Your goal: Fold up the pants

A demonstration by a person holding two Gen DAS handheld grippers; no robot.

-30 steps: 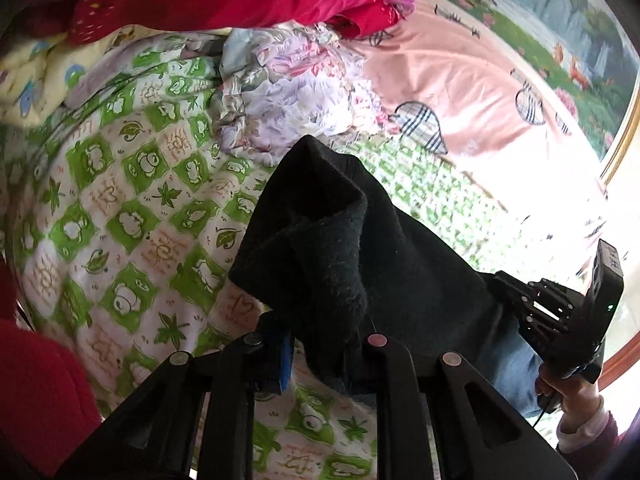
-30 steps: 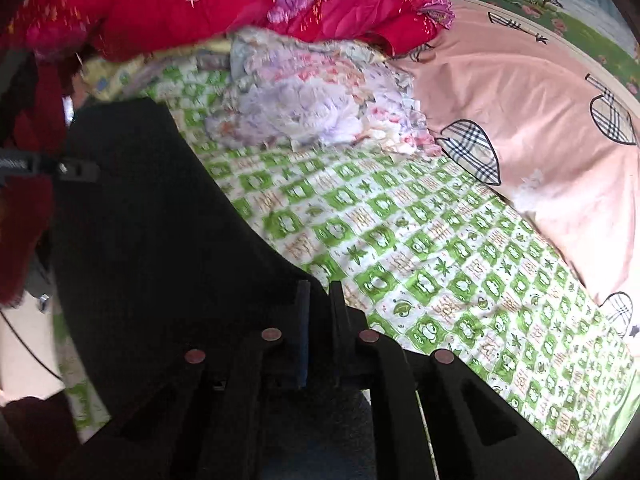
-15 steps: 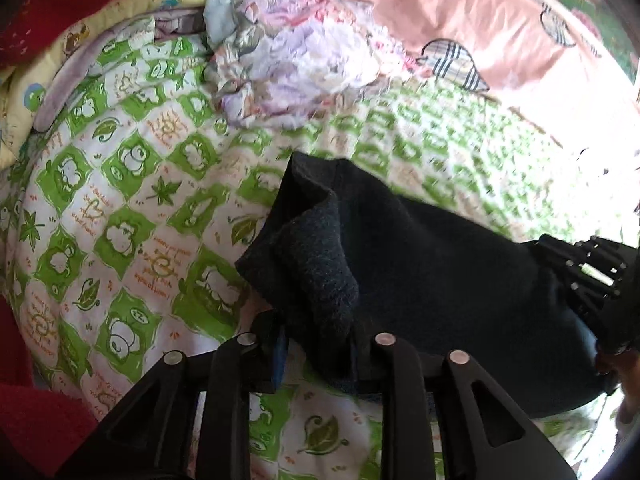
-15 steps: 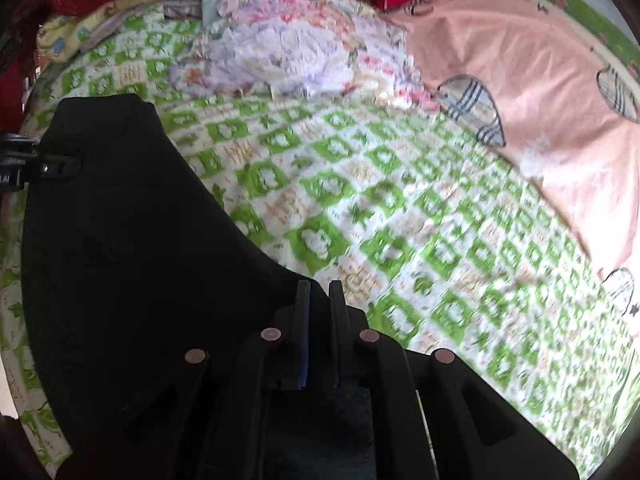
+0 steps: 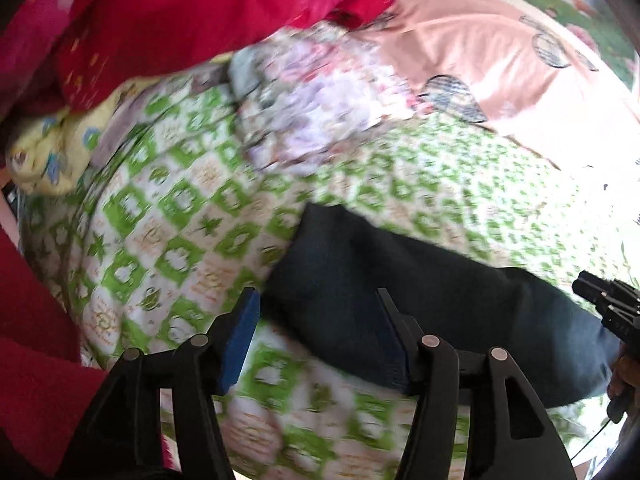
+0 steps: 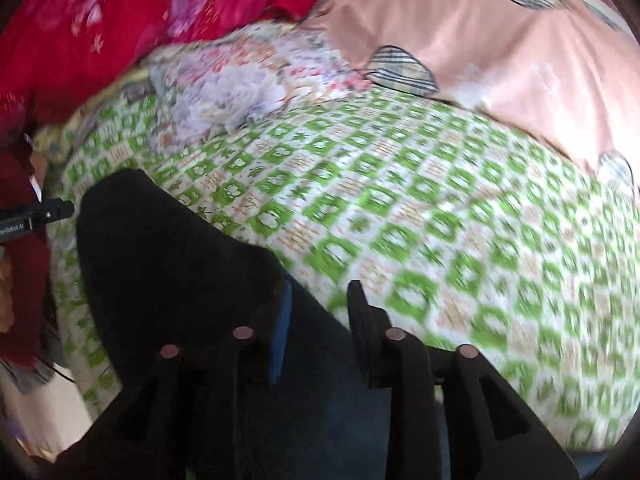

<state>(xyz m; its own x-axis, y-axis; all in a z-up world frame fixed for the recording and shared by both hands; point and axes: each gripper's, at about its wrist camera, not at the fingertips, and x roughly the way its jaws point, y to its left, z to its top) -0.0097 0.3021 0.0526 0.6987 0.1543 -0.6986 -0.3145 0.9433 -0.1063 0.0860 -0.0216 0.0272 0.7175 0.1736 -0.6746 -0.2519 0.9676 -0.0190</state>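
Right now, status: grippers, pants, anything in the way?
Left gripper open, right gripper open. Dark pants lying on the green-checked bedspread. Floral cloth heap behind, apart.

A bed fills both views, covered by a green-and-white checked quilt [image 5: 192,216] that spreads ahead of the fingers. Beyond it lies a crumpled floral cloth [image 6: 240,92], with red bedding [image 5: 192,12] piled past that to the left. To the right lies a pink sheet [image 6: 500,52] with plaid hearts, brightly lit at the right edge.
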